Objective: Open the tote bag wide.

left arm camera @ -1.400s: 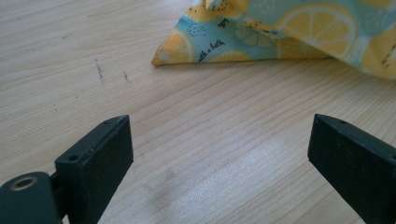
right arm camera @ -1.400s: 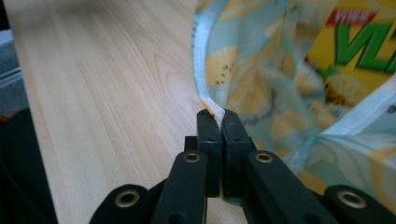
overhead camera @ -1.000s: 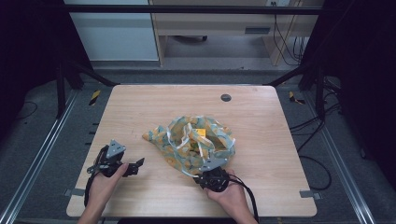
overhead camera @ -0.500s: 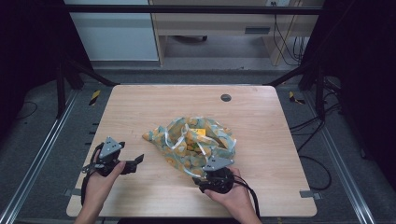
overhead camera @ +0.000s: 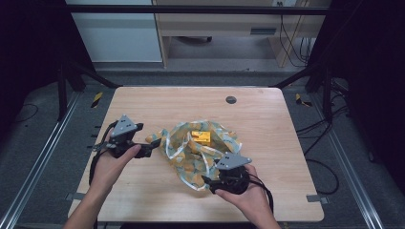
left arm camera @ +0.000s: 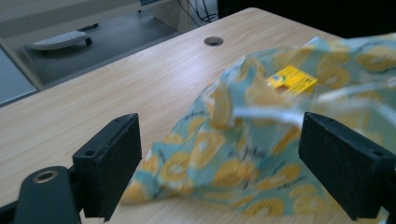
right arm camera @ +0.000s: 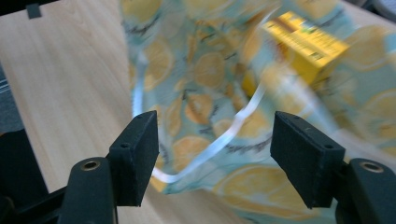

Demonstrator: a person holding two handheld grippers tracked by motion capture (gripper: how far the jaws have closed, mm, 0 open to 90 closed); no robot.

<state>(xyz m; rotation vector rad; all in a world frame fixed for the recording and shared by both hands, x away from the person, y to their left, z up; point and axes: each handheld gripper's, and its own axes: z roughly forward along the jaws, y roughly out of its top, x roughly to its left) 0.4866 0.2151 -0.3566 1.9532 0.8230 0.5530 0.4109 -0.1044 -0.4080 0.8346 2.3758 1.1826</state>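
A teal cloth bag [overhead camera: 191, 157] printed with yellow lemons lies crumpled at the table's middle, with a small yellow box [overhead camera: 200, 137] on top of it. My left gripper [overhead camera: 149, 146] hovers at the bag's left edge. Its jaws have just been closing a little but stand open, the bag's corner [left arm camera: 201, 158] lying loose between them [left arm camera: 219, 154]. My right gripper [overhead camera: 207, 183] is at the bag's near edge. Its jaws [right arm camera: 215, 140] have just been opening, and a white strap [right arm camera: 224, 135] hangs between them untouched. The box [right arm camera: 306, 44] lies beyond.
The wooden table [overhead camera: 143, 105] has a round cable hole [overhead camera: 231, 99] at the back. Bare wood surrounds the bag on all sides. Black frame posts stand at the table's far corners, and cables trail from both grippers toward the near edge.
The right gripper's jaws have opened and let go of the bag's near edge. Both hands have lifted, and the left gripper has come closer to the bag's left edge.
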